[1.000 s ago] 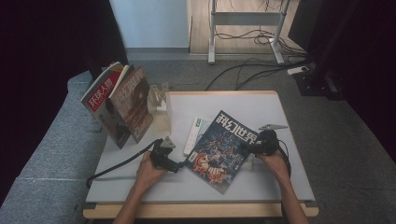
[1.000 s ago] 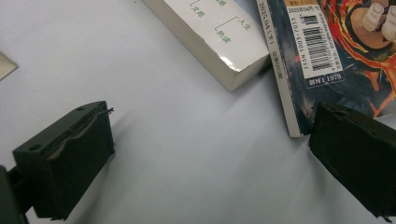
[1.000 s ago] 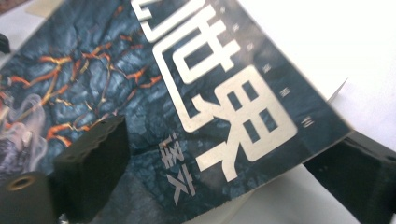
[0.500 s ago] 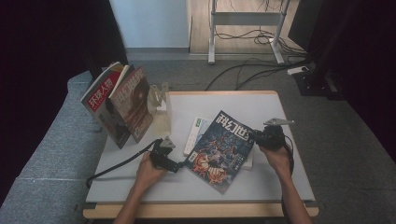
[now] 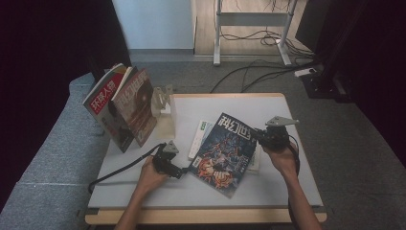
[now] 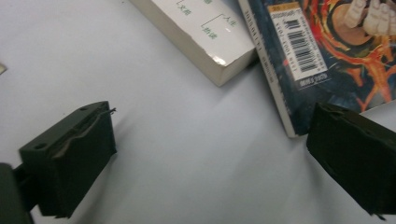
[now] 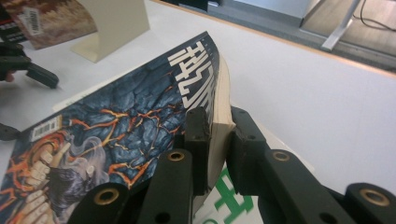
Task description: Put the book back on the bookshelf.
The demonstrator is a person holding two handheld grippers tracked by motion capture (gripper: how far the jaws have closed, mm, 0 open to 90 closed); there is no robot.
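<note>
Right hand-held gripper [image 5: 261,136]: jaws narrowed onto the right edge of the magazine [image 5: 224,148], one jaw on the cover, one under the page block. In the right gripper view, that edge of the magazine [image 7: 121,121] is raised off the counter [image 7: 317,98] while its far-left part stays low. A green-and-white booklet [image 7: 229,198] lies beneath the gripped edge.

Left hand-held gripper [image 5: 181,171]: jaws wide, holding nothing, resting low over the counter [image 5: 268,191] just beside the near-left corner of the magazine. In the left gripper view, one finger [image 6: 70,158] sits over bare counter [image 6: 187,154], and the other finger [image 6: 359,158] is at the magazine's barcode corner [image 6: 299,51]; contact cannot be determined.

Count of items on the counter:
- One dark-covered magazine, centre, lying at an angle, held by the right hand-held gripper.
- One white book [image 5: 199,138], lying flat just left of the magazine, partly under it; its thick corner [image 6: 205,42] is visible in the left gripper view.
- One green-and-white booklet, under the magazine's right edge.
- One cream bookend [image 5: 167,111], far left.
- Two upright magazines [image 5: 124,108] leaning together at the far-left edge, left of the bookend.

Two hands enter from the near edge, one per hand-held gripper. One black cable [image 5: 119,167] trails left from the left hand-held gripper.
</note>
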